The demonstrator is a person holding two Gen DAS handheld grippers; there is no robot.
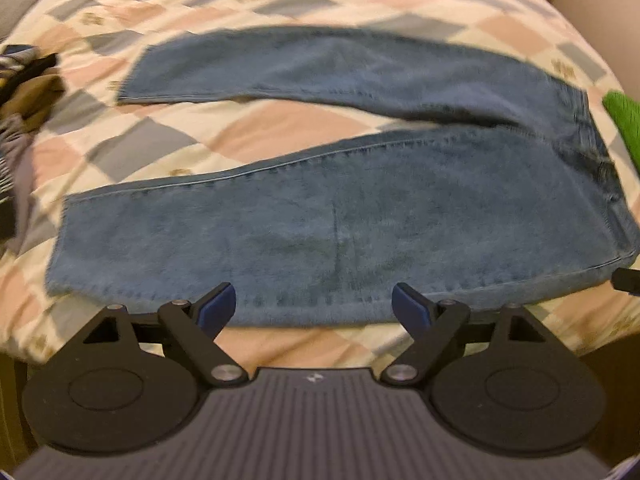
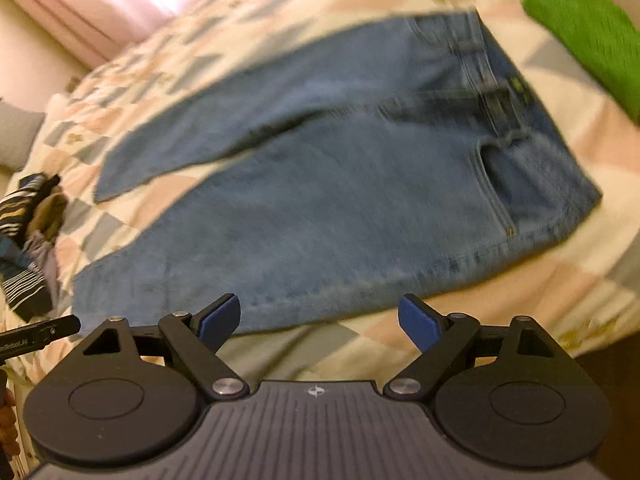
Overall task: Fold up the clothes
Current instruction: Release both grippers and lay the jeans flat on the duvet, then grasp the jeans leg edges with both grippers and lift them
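Note:
Blue jeans [image 1: 360, 208] lie spread flat on a checked bedspread [image 1: 280, 128], legs apart and running left, waist to the right. In the left wrist view my left gripper [image 1: 313, 306] hangs open over the near leg's lower edge, nothing between its blue pads. The right wrist view shows the same jeans [image 2: 340, 208], with waistband and front pocket at the right. There my right gripper [image 2: 320, 318] is open above the near side seam of the thigh, with nothing between its pads. Both views are blurred.
A green cloth [image 2: 592, 36] lies beyond the waistband at the right. A heap of striped and dark clothes [image 1: 20, 120] sits at the left end of the bed. The bed's near edge runs just under both grippers. The other gripper's black tip [image 2: 44, 334] shows at the left.

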